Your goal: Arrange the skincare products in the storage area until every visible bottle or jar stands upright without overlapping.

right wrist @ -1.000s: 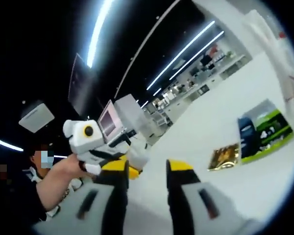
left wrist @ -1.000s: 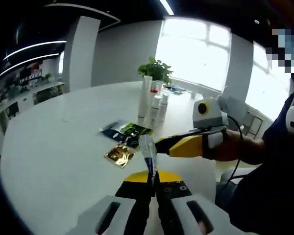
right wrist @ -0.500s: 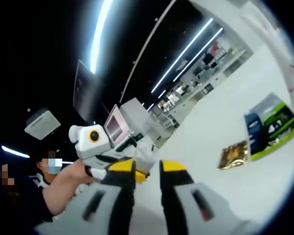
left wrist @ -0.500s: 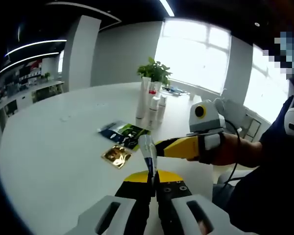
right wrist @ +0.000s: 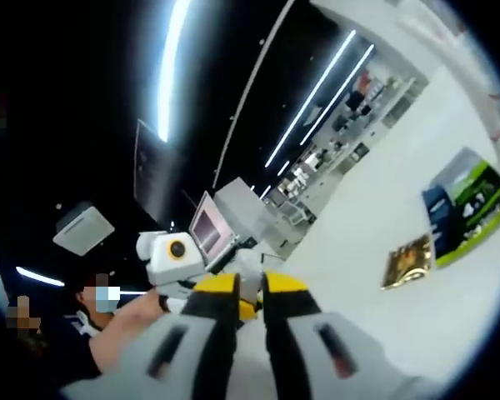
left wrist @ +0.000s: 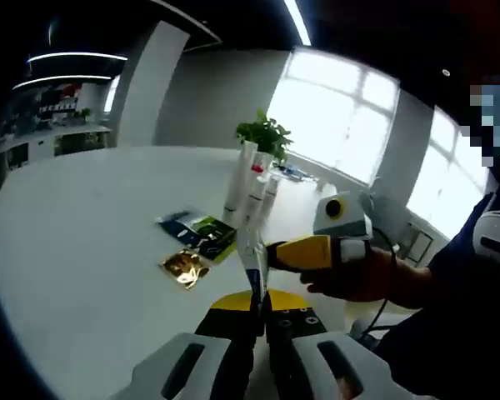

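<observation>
Tube (left wrist: pixel 250 258), pale blue-white with a flat crimped end, pinched at that end between the left gripper (left wrist: pixel 259 307) jaws, which sit nearly together on it; tube stands up out of the jaws, above the table (left wrist: pixel 75 250). Right gripper (left wrist: pixel 296 252) comes in from the right in the left gripper view, its yellow tips right at the tube's side; contact can't be confirmed.

Right gripper view: own right gripper (right wrist: pixel 248 287) jaws are close together with a thin gap, nothing visible between them. Left gripper (right wrist: pixel 179 262) body shows just beyond, held in a person's hand (right wrist: pixel 142 312).

Left gripper view also gives the standing group: tall white tubes and bottles (left wrist: pixel 248 179) upright, clustered, near a potted green plant (left wrist: pixel 265 133) at the table's far side.

Both views show the flat packets lying on the glossy white tabletop: shiny gold foil sachet (left wrist: pixel 183 268) and, just beside it, dark blue-and-green sachets (left wrist: pixel 198 236). In the right gripper view they appear as gold sachet (right wrist: pixel 410 260) and green one (right wrist: pixel 471 204).
</observation>
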